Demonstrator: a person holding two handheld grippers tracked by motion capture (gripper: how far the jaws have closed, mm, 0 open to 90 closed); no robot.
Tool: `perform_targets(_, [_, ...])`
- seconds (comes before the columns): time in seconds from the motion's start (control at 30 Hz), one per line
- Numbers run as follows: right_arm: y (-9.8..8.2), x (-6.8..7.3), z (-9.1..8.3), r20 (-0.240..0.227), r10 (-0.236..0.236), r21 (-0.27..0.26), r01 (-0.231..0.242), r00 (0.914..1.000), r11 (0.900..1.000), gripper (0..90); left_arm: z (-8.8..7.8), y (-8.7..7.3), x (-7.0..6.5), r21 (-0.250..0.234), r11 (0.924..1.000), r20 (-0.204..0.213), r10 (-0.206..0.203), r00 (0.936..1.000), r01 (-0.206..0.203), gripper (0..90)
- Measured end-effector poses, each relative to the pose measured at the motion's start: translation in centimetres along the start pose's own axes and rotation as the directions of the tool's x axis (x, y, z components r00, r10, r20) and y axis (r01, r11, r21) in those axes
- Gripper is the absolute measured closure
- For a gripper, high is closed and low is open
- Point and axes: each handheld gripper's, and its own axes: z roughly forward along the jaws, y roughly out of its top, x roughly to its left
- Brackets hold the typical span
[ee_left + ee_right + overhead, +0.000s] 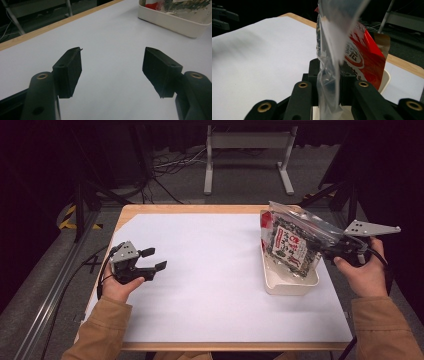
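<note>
Snack bag: a clear plastic bag (292, 245) with dark contents and a red-and-white printed label hangs tilted over the white tray, its lower end down inside the tray and its upper clear edge stretched toward the right side of the table; in the right gripper view the clear film (329, 62) rises straight up between the black jaws, the red label behind it.

Right gripper: the right gripper (334, 249) pinches the clear edge of the bag, its jaws pressed against the film from both sides, held just above the tray's right rim by the person's right hand (364, 270).

Tray: a white rectangular tray (290, 285) rests on the right part of the white sheet, near the table's right edge; its wall also shows at the upper right of the left gripper view (175, 23).

Left gripper: the left gripper (152, 260) is held low over the left side of the sheet, well apart from bag and tray, jaws spread wide with bare white surface between the pads (71, 71).

Table: a wooden table (165, 209) covered almost wholly by a white sheet (210, 270).

Surroundings: dark floor with cables and a grey metal stand (247, 155) beyond the far edge.
</note>
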Motion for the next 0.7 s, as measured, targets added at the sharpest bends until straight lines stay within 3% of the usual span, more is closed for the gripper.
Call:
perform_targets(0.43, [-0.9,-0.1,0.9,0.0,0.005,0.008,-0.005,1.0,1.0,76.6,0.0,0.0,0.0,-0.002,1.0,0.002,-0.002,1.0,0.002,32.6])
perform_targets(0.7, [-2.1,-0.8,1.0,0.015,0.049,0.015,-0.049,0.9987,0.999,76.5,0.1,0.0,0.0,0.004,1.0,0.008,-0.006,0.9999,0.006,32.6])
